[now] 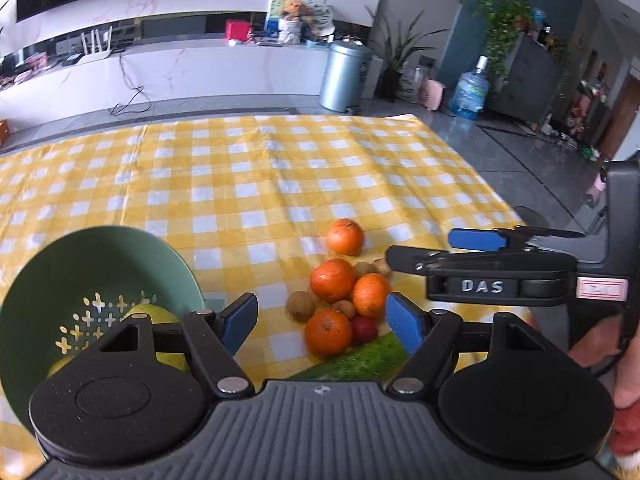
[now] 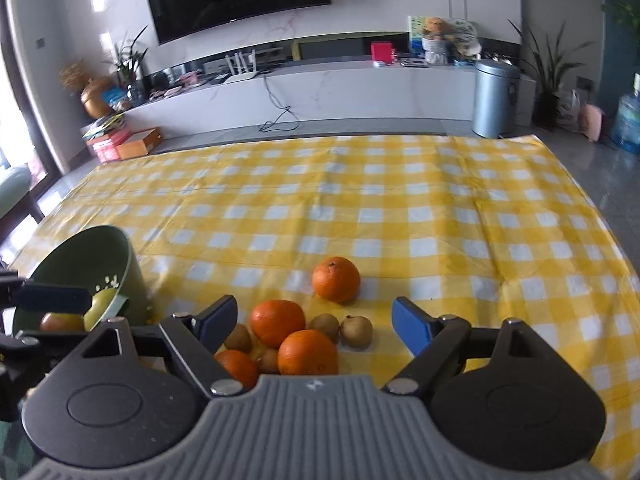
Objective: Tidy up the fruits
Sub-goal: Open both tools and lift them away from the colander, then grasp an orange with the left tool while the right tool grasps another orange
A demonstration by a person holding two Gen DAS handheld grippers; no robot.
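A pile of fruit lies on the yellow checked cloth: several oranges (image 1: 332,280) (image 2: 276,322), brown kiwis (image 1: 301,306) (image 2: 356,331) and a small red fruit (image 1: 364,330). One orange (image 1: 346,236) (image 2: 336,279) lies apart, just beyond the pile. At the left, a green perforated bowl (image 1: 80,264) (image 2: 132,280) tips its mouth towards me; it holds a yellow-green fruit (image 1: 148,312) (image 2: 102,308) and a reddish one (image 2: 60,322). My left gripper (image 1: 320,308) (image 2: 56,318) hovers open over the pile's near side. My right gripper (image 2: 314,312) (image 1: 420,246) is open above the pile, nothing between its pads.
The table's right edge (image 1: 500,200) drops to a grey floor. A green patterned mat (image 1: 360,360) lies at the near edge under the fruit. A hand (image 1: 624,360) holds the right gripper. A metal bin (image 2: 494,98) and a TV console stand beyond the table.
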